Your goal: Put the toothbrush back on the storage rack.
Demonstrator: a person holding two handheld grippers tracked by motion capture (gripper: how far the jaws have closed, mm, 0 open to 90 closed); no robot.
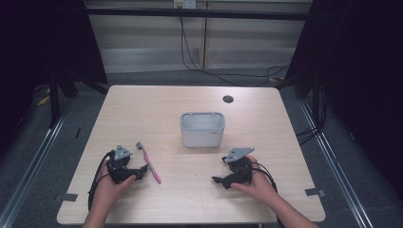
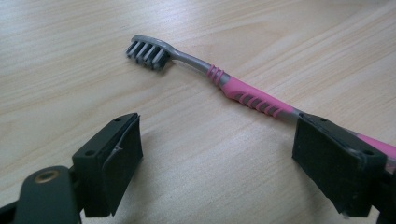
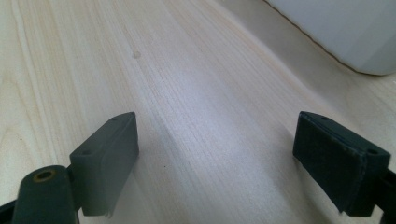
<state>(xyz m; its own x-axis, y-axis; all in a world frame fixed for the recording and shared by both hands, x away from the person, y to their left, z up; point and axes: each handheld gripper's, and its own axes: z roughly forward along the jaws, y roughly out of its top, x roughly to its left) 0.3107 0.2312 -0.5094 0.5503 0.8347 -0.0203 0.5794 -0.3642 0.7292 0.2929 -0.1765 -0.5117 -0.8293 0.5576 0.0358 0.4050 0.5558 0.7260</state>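
High view first: we hold both grippers low over a pale wood-grain table (image 1: 157,109), a rounded rectangle with a small dark round grommet (image 1: 228,99) near its far edge. Our left gripper (image 1: 141,172) sits at the near left, black, angular, with a grey three-cornered plate on top. Just beside it lies the toothbrush (image 1: 149,163), slim, flat on the table, pink handle running toward us, grey head pointing away.

Left gripper view: jaws spread wide, nothing clamped. The toothbrush (image 2: 247,95) lies slantwise beyond them; grey bristle tufts at one end, a grey neck, then a glossy pink handle with ribbed grey grip bars. The handle's near end passes behind the right-hand jaw block; contact there we cannot tell. Jaw pads are matte black, blocky, with screw holes.

Right gripper (image 1: 216,180) rests at the near right in our other hand. Right gripper view: its jaws stand apart over bare wood, empty.

A white plastic bin (image 1: 202,129), rounded-rectangular with smooth walls and an open top, stands mid-table, well apart from the toothbrush.
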